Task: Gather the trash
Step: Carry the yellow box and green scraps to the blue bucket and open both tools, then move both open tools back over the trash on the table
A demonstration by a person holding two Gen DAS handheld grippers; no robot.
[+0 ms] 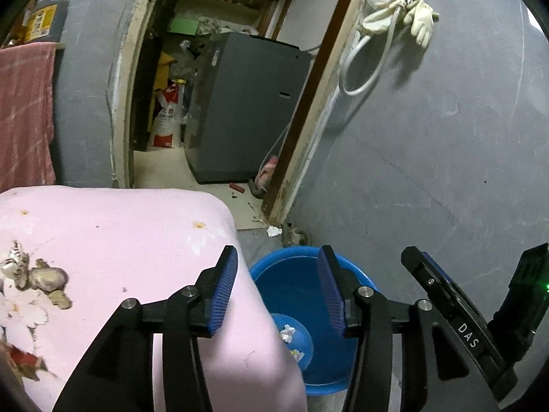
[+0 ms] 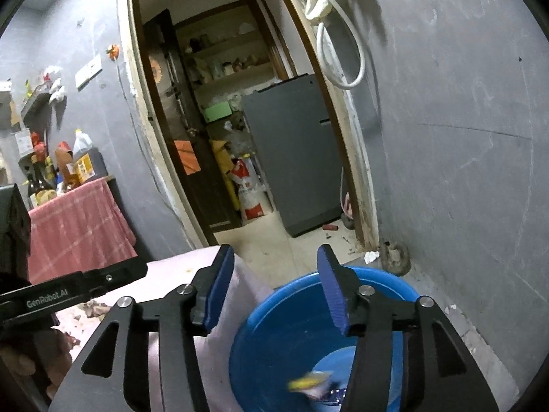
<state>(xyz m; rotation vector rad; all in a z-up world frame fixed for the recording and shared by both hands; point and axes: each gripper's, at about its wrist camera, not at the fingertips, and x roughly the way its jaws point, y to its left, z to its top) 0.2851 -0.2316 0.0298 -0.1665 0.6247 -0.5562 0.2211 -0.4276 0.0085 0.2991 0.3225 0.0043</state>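
Note:
A blue plastic basin (image 1: 353, 274) (image 2: 295, 312) stands on the floor beside a table under a pink flowered cloth (image 1: 113, 240) (image 2: 247, 285). Crumpled white paper (image 1: 287, 333) lies in the basin in the left wrist view. A blurred yellow and purple wrapper (image 2: 310, 382) shows low inside the basin in the right wrist view. My left gripper (image 1: 278, 292) hangs open over the table edge and basin, nothing between its blue pads. My right gripper (image 2: 276, 292) is open above the basin too, and its body shows in the left wrist view (image 1: 456, 316). Brown scraps (image 1: 44, 278) lie on the cloth at the left.
An open doorway leads to a storeroom with a grey cabinet (image 1: 247, 110) (image 2: 295, 151) and sacks. A white paper scrap (image 1: 273, 230) (image 2: 370, 256) lies on the floor by the door frame. A hose and gloves (image 1: 408, 13) hang on the grey wall. Bottles (image 2: 68, 168) stand on a red-draped stand.

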